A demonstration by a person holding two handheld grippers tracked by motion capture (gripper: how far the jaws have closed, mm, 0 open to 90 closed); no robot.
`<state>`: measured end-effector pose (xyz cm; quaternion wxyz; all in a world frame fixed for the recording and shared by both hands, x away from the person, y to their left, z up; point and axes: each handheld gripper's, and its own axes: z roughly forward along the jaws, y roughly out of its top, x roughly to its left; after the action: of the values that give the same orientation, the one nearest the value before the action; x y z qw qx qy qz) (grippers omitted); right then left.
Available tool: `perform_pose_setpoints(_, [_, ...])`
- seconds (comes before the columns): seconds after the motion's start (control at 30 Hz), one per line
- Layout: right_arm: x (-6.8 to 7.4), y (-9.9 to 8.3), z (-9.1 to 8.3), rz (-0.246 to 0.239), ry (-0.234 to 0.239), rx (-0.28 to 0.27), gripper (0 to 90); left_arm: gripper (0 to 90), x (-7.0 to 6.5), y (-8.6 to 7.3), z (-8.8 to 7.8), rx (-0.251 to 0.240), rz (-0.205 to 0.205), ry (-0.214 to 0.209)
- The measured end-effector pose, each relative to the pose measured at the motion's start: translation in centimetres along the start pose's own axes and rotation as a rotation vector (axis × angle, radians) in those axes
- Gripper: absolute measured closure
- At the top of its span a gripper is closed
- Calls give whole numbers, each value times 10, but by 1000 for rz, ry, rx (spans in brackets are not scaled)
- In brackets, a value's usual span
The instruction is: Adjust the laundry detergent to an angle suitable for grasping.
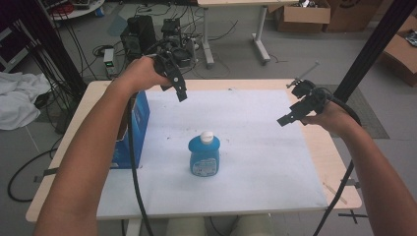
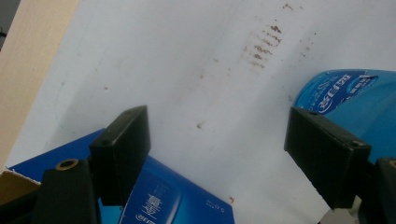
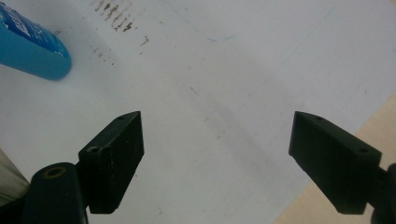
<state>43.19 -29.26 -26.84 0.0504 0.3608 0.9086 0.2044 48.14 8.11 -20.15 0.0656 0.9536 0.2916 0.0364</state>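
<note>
Item one: blue bottle [image 1: 204, 157], white cap, upright near the middle of the white sheet [image 1: 255, 147] that covers the wooden table [image 1: 339, 162]. Nothing touches it. From the high view we read its whole outline and pale label. In the left gripper view we have only a cropped blue shoulder with printed lettering [image 2: 345, 98] at the right edge. In the right gripper view a rounded blue part [image 3: 32, 46] sits in the upper left corner.

Item two: blue box [image 1: 134, 130], standing at the sheet's left edge, well apart from the bottle. The left gripper view shows its blue printed face [image 2: 163, 196] close below the jaws, along with an open brown flap at lower left, which we cannot make out from above.

Item three: left gripper [image 1: 180, 91], held above the sheet's far left part, jaws spread wide, nothing between them.

Item four: right gripper [image 1: 287, 118], held over the sheet's right side, well clear of the bottle, jaws likewise released and bare. Its own view adds a strip of bare table wood at lower right.

Item five: brown stain marks [image 2: 261, 46] on the sheet near the bottle, plain in both gripper views, faint from above.
</note>
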Motion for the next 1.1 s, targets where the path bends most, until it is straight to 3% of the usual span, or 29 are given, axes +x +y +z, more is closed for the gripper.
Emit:
perform_pose_setpoints(0.27, [-5,12,16,-92,44,42,184,233,3,-2,1,1,-6,-2])
perform_pose_setpoints(0.53, [-4,27,14,-147,53,42,183,234,4,-7,-1,-1,-15,2])
perform_pose_setpoints(1.1, [-1,34,14,-155,44,45,175,234,4,-13,-7,-15,-29,5])
